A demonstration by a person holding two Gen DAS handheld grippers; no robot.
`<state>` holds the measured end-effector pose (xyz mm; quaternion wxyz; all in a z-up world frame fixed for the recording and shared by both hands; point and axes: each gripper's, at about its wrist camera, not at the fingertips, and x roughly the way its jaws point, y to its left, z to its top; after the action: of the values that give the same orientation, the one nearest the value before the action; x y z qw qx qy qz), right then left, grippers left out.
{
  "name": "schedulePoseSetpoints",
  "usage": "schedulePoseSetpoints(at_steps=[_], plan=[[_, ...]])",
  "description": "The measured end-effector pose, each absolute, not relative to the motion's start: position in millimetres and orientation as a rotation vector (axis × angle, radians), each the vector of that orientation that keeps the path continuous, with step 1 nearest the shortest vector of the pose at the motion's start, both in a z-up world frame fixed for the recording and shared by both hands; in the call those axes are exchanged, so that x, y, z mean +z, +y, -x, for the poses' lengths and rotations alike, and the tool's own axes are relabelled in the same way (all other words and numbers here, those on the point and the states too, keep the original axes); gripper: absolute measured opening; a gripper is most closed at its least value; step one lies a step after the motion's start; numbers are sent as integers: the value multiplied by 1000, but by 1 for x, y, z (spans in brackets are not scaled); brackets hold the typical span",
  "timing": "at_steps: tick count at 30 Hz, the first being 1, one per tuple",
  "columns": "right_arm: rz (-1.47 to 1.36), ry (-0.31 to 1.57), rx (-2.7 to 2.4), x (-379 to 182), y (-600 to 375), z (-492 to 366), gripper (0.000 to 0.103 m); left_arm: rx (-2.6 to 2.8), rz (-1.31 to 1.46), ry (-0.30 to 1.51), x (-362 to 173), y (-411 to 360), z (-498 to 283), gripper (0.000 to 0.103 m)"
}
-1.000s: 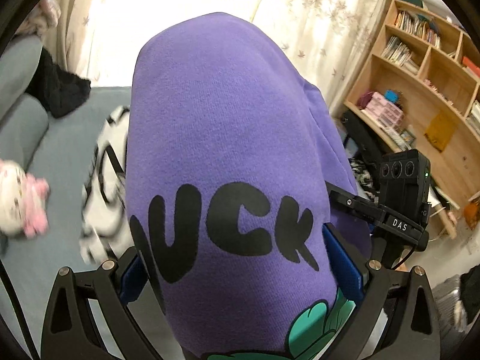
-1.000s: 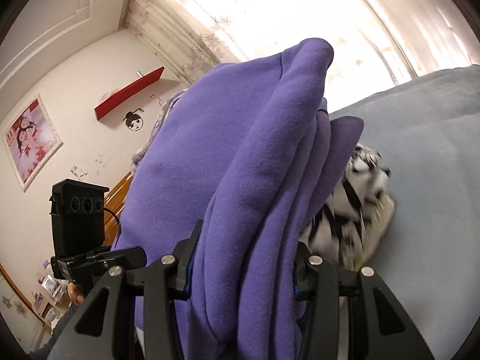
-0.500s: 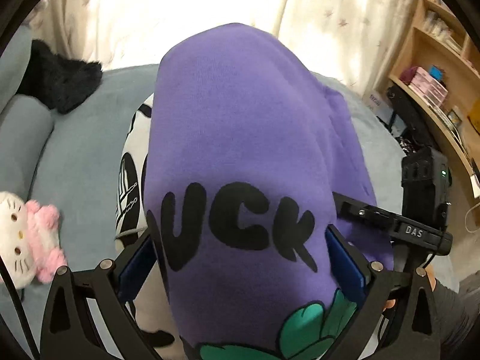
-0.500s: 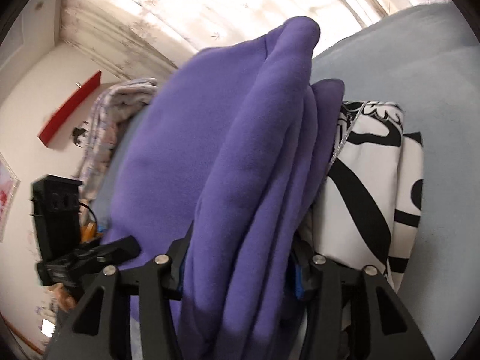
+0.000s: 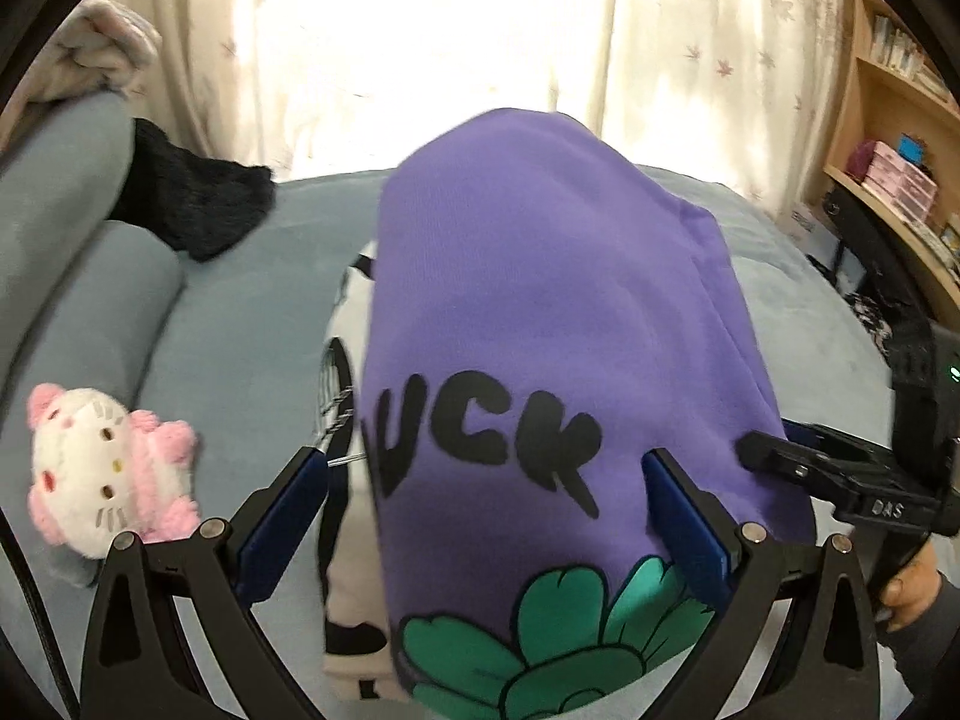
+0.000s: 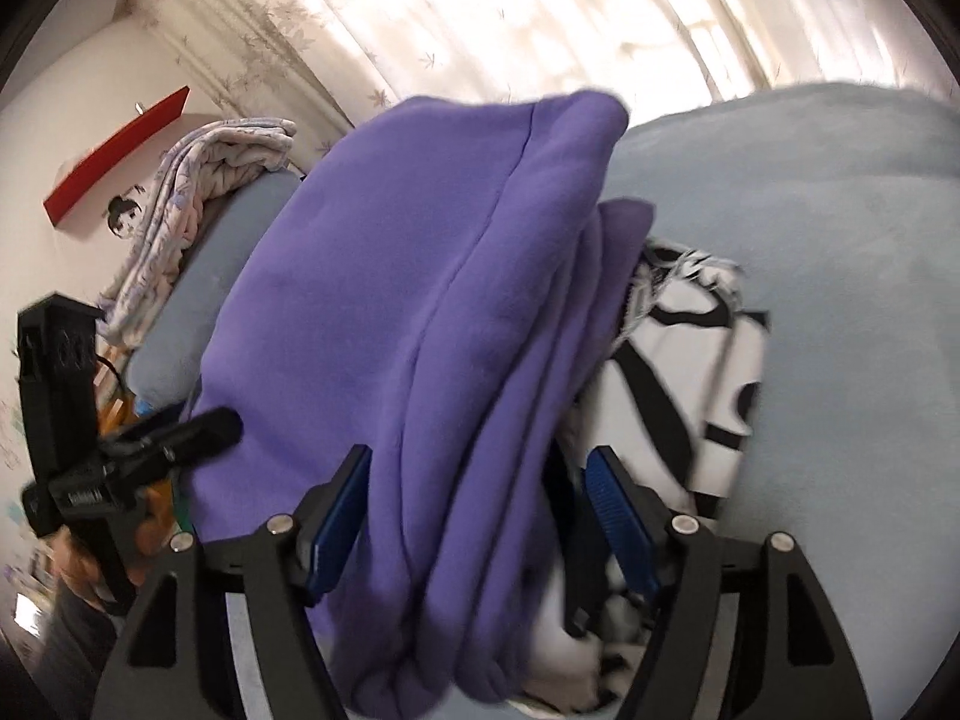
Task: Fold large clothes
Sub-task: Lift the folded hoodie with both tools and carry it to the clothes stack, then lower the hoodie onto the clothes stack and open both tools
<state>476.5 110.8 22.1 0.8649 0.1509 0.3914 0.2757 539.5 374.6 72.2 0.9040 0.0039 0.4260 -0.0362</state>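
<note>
The folded purple sweatshirt point(image 5: 540, 324) lies on top of a black-and-white garment point(image 5: 345, 396) on the grey-blue sofa point(image 5: 240, 312). Black letters and a green flower print show on its near end.

The left claw point(image 5: 486, 498) stands wide around that near end. Its left pad point(image 5: 282, 516) is clear of the cloth, with the black-and-white garment showing in the gap; its right pad point(image 5: 684, 516) is against the purple edge, so nothing is pinched.

The right claw point(image 6: 474, 510) straddles the sweatshirt's stacked folds point(image 6: 480, 360) from the side, and its jaws are opening. The left pad point(image 6: 339, 510) lies just beside the cloth and the right pad point(image 6: 618, 516) stands apart from it, over the black-and-white garment point(image 6: 690, 372).

Left of the sweatshirt in the left wrist view, a pink-and-white plush toy point(image 5: 102, 480) sits on the seat, and a black fuzzy item point(image 5: 192, 204) lies farther back by the sofa arm. A pale quilt point(image 6: 198, 204) is draped over the sofa beyond the sweatshirt in the right wrist view.
</note>
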Motion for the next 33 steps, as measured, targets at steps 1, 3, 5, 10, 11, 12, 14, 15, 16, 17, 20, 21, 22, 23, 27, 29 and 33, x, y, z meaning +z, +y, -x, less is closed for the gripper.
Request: schedulePoseSetpoints(at_steps=[1, 3, 5, 10, 11, 12, 14, 15, 16, 17, 20, 21, 22, 23, 27, 29, 33], plan=[[-311, 817, 571, 23, 109, -474, 73, -60, -5, 877, 73, 374, -538, 103], [-270, 780, 541, 31, 107, -462, 72, -20, -14, 854, 78, 371, -533, 103], [-218, 702, 520, 46, 109, -449, 72, 21, -36, 807, 89, 367, -530, 102], [-165, 562, 531, 86, 126, -446, 64, 32, -1, 687, 120, 366, -524, 87], [-169, 572, 544, 89, 132, -454, 55, 16, 27, 695, 120, 365, -529, 79], [-176, 591, 557, 90, 137, -463, 51, 11, 42, 703, 119, 365, -533, 77], [-190, 642, 544, 84, 143, -482, 51, 2, 67, 738, 111, 363, -544, 74], [-198, 680, 527, 77, 146, -494, 51, 11, 67, 765, 102, 362, -549, 73], [-205, 716, 500, 68, 146, -504, 51, 25, 60, 800, 91, 362, -553, 72], [-215, 735, 494, 61, 143, -508, 49, 24, 71, 806, 83, 364, -554, 72], [-190, 752, 489, 43, 137, -511, 36, 22, 89, 804, 73, 368, -553, 75], [-179, 750, 497, 41, 135, -509, 34, 19, 95, 814, 71, 369, -555, 76], [-183, 752, 507, 39, 131, -508, 34, 18, 110, 824, 70, 371, -556, 77], [-190, 754, 509, 39, 127, -507, 32, 18, 123, 830, 69, 372, -557, 78], [-210, 774, 510, 45, 113, -499, 31, 46, 134, 836, 73, 372, -555, 78], [-166, 747, 544, 53, 116, -481, 32, 45, 132, 832, 79, 368, -549, 76], [-106, 729, 595, 51, 116, -441, 32, 14, 70, 833, 89, 352, -526, 76]])
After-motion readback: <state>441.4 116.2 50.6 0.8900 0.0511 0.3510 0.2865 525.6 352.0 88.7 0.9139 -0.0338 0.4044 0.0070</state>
